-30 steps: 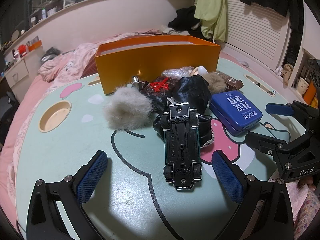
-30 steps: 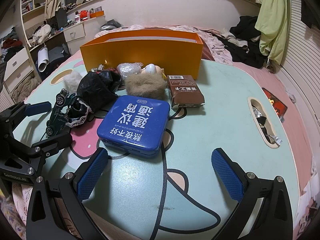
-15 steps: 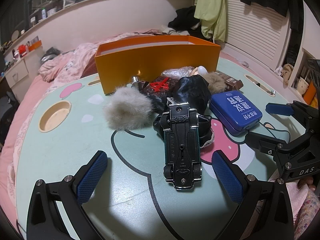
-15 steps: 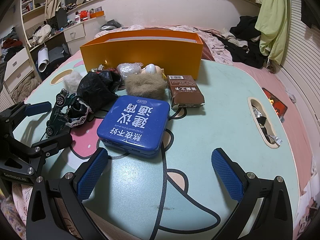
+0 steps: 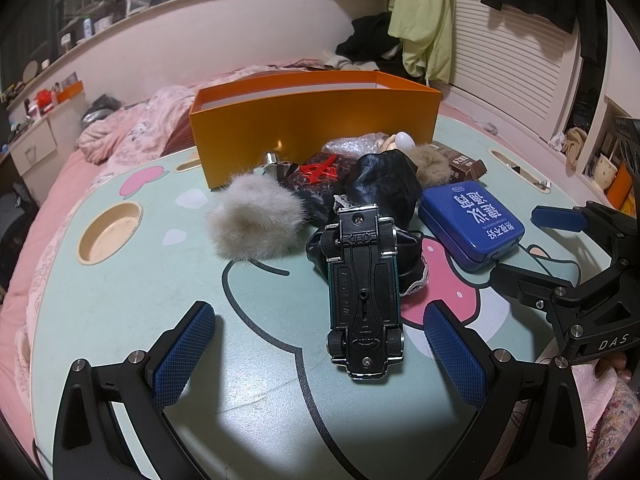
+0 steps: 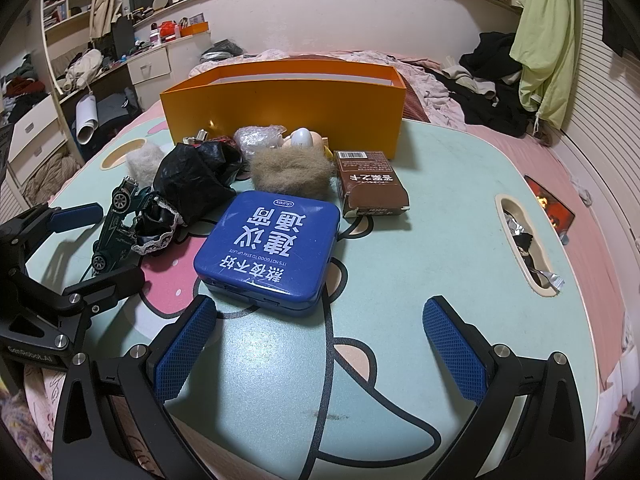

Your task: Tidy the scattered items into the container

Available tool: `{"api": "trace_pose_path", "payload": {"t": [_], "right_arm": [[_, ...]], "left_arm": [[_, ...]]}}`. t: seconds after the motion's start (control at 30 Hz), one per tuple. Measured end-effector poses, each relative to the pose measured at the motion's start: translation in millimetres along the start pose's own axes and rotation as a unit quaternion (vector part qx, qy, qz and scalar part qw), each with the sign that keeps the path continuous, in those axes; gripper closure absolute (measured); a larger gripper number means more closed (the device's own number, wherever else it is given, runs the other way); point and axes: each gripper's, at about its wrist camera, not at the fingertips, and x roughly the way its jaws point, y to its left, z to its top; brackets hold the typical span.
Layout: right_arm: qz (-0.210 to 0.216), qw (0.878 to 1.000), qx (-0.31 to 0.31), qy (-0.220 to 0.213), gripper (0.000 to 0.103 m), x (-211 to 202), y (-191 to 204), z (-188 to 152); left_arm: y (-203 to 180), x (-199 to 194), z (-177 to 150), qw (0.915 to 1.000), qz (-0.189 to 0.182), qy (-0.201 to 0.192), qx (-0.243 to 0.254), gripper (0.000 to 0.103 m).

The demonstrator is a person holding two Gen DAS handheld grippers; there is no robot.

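The left gripper [image 5: 318,354] sits low at the bottom of its frame with its blue-padded jaws spread wide and nothing between them touching the pads. Just ahead, centre frame, a dark green toy car [image 5: 363,296] lies tipped with its black underside facing the camera, its far end resting on a black lace-trimmed fabric piece [image 5: 412,256]. Left of the car lies a pale grey fur pompom [image 5: 256,222]; behind it, a crumpled black plastic bag [image 5: 386,186].

The right gripper [image 6: 320,350] is likewise held level just above the mint-green cartoon-printed tabletop [image 6: 432,248], jaws released and empty. Directly ahead of its left pad, centre frame, lies a blue square tin with white lettering [image 6: 268,246]. Beyond the tin rest a brown fur pompom [image 6: 290,170] and, to its right, a brown drink carton lying flat [image 6: 370,188]. A white egg-shaped object [image 6: 301,137] sits behind the pompom.

The orange rectangular cardboard box [image 6: 284,110] stands open at the table's far edge, upper centre in both views, with the scattered items clustered in front of it. The left gripper's black frame shows at the lower left of the right view.
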Motion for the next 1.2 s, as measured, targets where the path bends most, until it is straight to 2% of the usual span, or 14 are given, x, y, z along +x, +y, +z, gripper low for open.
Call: {"api": "trace_pose_path", "payload": {"t": [1.0,1.2], "right_arm": [[0.000,1.000,-0.001,0.000,0.000,1.3,-1.7,0.9],[0.000,1.000,-0.003,0.003,0.000,2.3,-0.7,1.6]], "left_arm": [[-0.2,0.9,0.4,1.0000,-0.006,0.000,0.005,0.000],[-5.8,5.9,4.9,0.9994,-0.025,0.008,0.023,0.000]]}}
